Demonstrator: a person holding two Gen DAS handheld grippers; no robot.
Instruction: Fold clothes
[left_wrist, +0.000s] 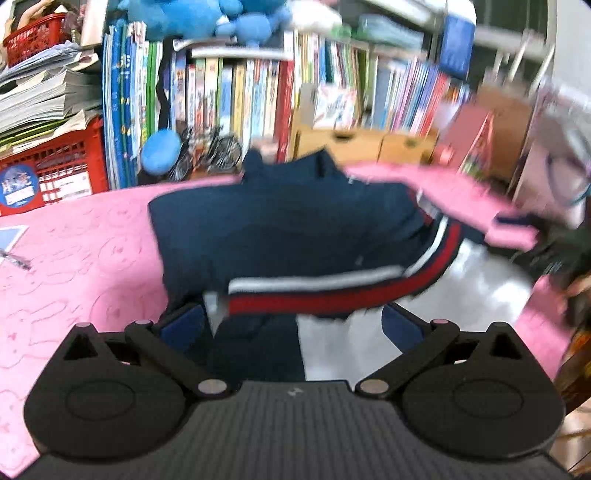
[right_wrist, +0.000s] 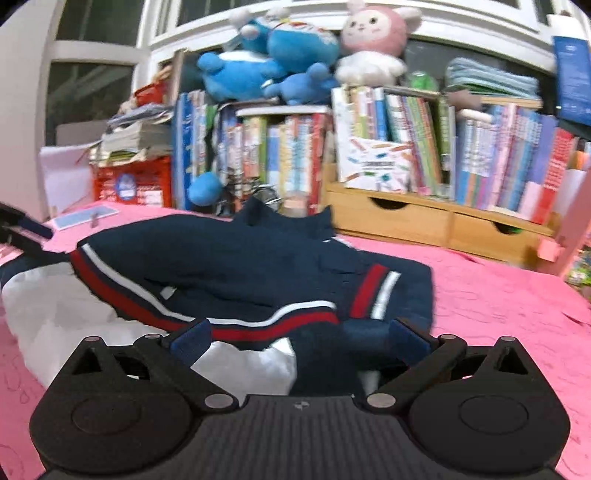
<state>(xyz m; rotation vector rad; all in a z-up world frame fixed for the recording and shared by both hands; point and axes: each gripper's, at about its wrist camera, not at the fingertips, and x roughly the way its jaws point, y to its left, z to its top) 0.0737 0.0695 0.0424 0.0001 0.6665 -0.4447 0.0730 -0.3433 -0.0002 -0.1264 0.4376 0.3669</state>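
A pink table (right_wrist: 480, 288) fronts crowded bookshelves (right_wrist: 369, 147); the navy jacket (right_wrist: 240, 266) lies on it half folded. Both tongs, left (left_wrist: 295, 325) and right (right_wrist: 295, 339), gape empty; next, regrip the hem.

Pink embossed table cover (right_wrist: 498, 295) bears the navy jacket (right_wrist: 236, 266) and a blue card (right_wrist: 86, 217).

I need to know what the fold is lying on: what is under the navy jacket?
Under the navy jacket a white part shows at its near edge, lying on the pink mat. Whether that white is lining or a separate garment is hidden.
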